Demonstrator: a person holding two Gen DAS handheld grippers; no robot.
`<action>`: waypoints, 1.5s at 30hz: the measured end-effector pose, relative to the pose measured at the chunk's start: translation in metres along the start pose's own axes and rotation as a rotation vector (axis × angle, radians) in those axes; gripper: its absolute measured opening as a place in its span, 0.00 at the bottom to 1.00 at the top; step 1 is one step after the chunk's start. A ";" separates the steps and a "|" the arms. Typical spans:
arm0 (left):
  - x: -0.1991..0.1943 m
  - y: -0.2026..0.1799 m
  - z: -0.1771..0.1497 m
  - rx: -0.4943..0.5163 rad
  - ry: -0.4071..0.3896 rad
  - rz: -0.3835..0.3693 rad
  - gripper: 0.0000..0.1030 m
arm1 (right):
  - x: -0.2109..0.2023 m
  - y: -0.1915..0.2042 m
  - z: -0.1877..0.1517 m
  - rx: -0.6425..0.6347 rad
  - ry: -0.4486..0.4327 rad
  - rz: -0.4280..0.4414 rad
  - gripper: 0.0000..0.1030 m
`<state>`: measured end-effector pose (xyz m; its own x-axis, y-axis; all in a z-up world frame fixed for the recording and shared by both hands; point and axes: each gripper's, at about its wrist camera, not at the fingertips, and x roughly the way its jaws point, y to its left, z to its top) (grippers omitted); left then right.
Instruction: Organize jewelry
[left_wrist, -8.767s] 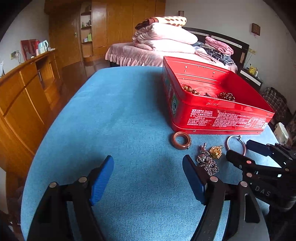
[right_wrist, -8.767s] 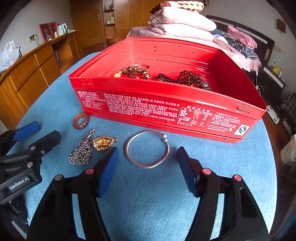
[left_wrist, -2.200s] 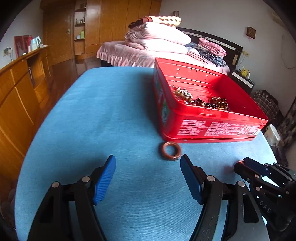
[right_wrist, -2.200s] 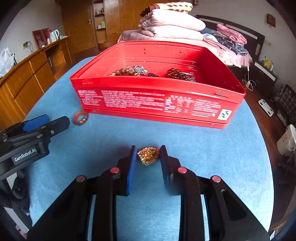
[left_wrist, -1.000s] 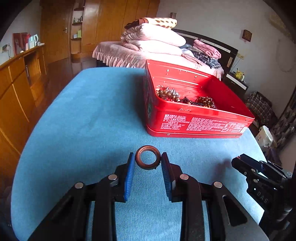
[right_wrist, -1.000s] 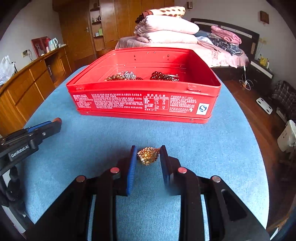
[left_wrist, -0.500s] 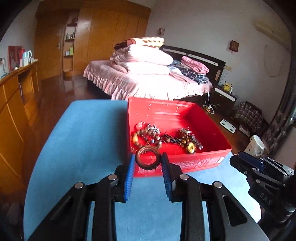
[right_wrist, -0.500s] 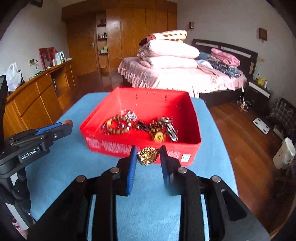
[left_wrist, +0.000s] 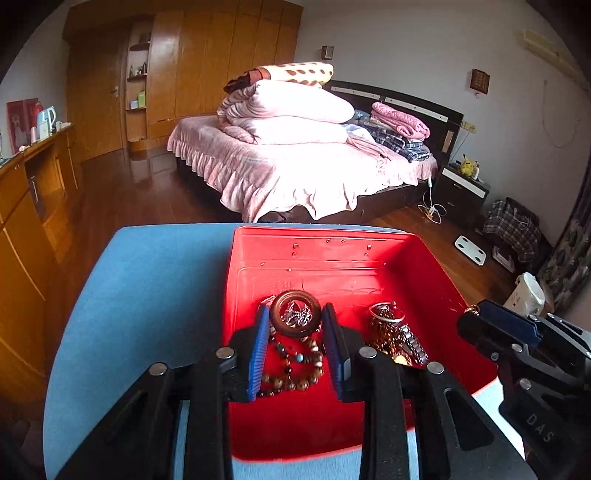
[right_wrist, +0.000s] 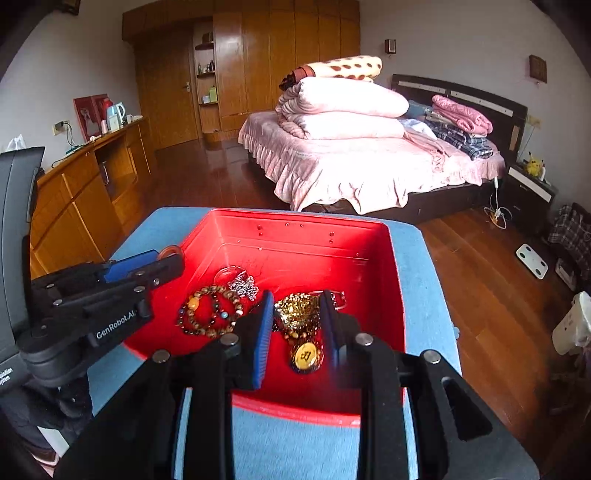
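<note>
A red tin box (left_wrist: 332, 254) (right_wrist: 295, 232) sits on the blue table and holds bead bracelets (right_wrist: 207, 314), a silver chain piece (right_wrist: 243, 286) and other jewelry. My left gripper (left_wrist: 294, 319) is shut on a brown ring (left_wrist: 295, 301) and holds it above the box's left part. It also shows in the right wrist view (right_wrist: 162, 258). My right gripper (right_wrist: 296, 310) is shut on a gold ornament (right_wrist: 295, 306) above the box's right part, over a gold medallion (right_wrist: 306, 356). The right gripper also shows in the left wrist view (left_wrist: 476, 314).
The blue table (left_wrist: 155, 280) ends just beyond the box. A wooden sideboard (right_wrist: 88, 192) runs along the left. A bed (left_wrist: 295, 162) with stacked pink bedding stands behind, with wooden floor in between.
Both grippers have moved forward and now hang over the inside of the red box, each still shut on its piece. The box looks closer and lower in both views.
</note>
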<state>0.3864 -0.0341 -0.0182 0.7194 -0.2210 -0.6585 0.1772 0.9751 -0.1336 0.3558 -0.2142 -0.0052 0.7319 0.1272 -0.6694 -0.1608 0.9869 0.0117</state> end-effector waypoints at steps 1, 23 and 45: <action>0.007 -0.001 0.003 -0.001 0.010 0.001 0.28 | 0.006 -0.001 0.001 0.000 0.008 0.002 0.23; 0.022 0.003 0.018 -0.015 0.003 0.022 0.54 | 0.032 -0.026 0.016 0.075 -0.027 -0.036 0.42; -0.087 0.013 -0.027 0.021 -0.195 0.116 0.90 | -0.055 -0.019 -0.025 0.097 -0.159 -0.025 0.80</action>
<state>0.3082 -0.0021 0.0174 0.8514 -0.1096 -0.5130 0.0984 0.9939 -0.0491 0.3025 -0.2428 0.0127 0.8317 0.1092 -0.5444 -0.0826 0.9939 0.0731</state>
